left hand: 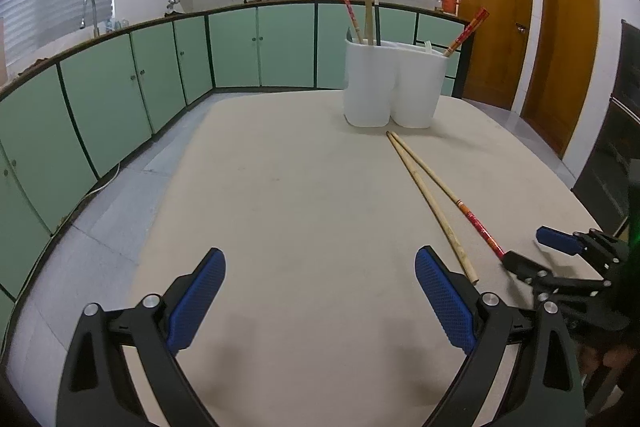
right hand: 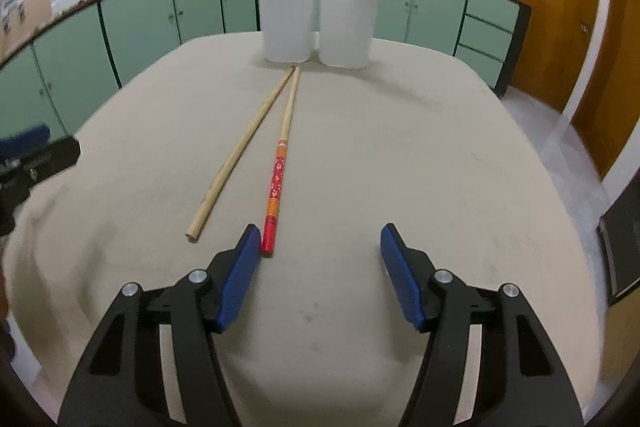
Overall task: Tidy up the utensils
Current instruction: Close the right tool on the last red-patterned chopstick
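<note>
We log the red chopstick (right hand: 275, 183) lying on the surface (right hand: 400, 147), butt end just beside the right gripper (right hand: 316, 247)'s left finger, fingers parted, grasping nothing. Pickup step, we judge: shift left to straddle, clench. Left gripper (left hand: 320, 279) released, idle. Plain chopstick (right hand: 236, 155) alongside; holder (right hand: 316, 23) interior hidden.

I see a beige cloth-covered surface (right hand: 400, 155) carrying a white two-compartment holder (right hand: 316, 23) at its far edge and, lying flat nearer me, a plain wooden chopstick (right hand: 240, 151) beside a red-patterned chopstick (right hand: 280, 163).
</note>
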Tool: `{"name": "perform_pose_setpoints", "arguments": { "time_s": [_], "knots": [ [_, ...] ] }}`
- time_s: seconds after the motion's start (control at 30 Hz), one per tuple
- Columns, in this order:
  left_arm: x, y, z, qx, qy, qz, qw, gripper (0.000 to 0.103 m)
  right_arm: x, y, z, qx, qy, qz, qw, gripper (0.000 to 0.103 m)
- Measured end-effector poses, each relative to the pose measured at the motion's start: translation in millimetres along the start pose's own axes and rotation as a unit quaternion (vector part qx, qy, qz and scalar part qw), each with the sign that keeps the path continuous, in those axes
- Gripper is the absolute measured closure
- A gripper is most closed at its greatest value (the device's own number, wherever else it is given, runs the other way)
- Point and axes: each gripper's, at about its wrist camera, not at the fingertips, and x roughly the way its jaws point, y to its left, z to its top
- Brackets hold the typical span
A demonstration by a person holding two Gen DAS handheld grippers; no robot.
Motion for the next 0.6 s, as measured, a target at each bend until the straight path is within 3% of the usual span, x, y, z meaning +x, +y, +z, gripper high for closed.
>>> {"name": "perform_pose_setpoints", "arguments": {
  "time_s": [0.1, 0.27, 0.47, 0.6],
  "knots": [
    [1.6, -3.4, 1.0, 0.0, 0.001, -0.003, 1.0, 0.009, -0.2, -5.4, -2.6, 0.024, 0.005, 0.023, 0.999, 0.047],
    [0.3, -11.4, 0.7, 0.012, -0.001, -0.009, 0.9999, 0.009, 2.0, 9.1, -3.5, -0.001, 0.004, 0.024, 1.0, 0.061],
    [0.4, -16.2, 0.4, 0.018, 0.001, -0.013, 0.9997, 0.009, 4.0, 16.5, -2.8, -0.02, 0.001, 0.03, 0.999, 0.095],
    [-0.4, -19.7, -1.6, 0.023, 0.004, -0.019, 0.9996, 0.009, 3.0, 12.6, -1.8, -0.018, 0.002, 0.04, 0.999, 0.098]
  ]
}}
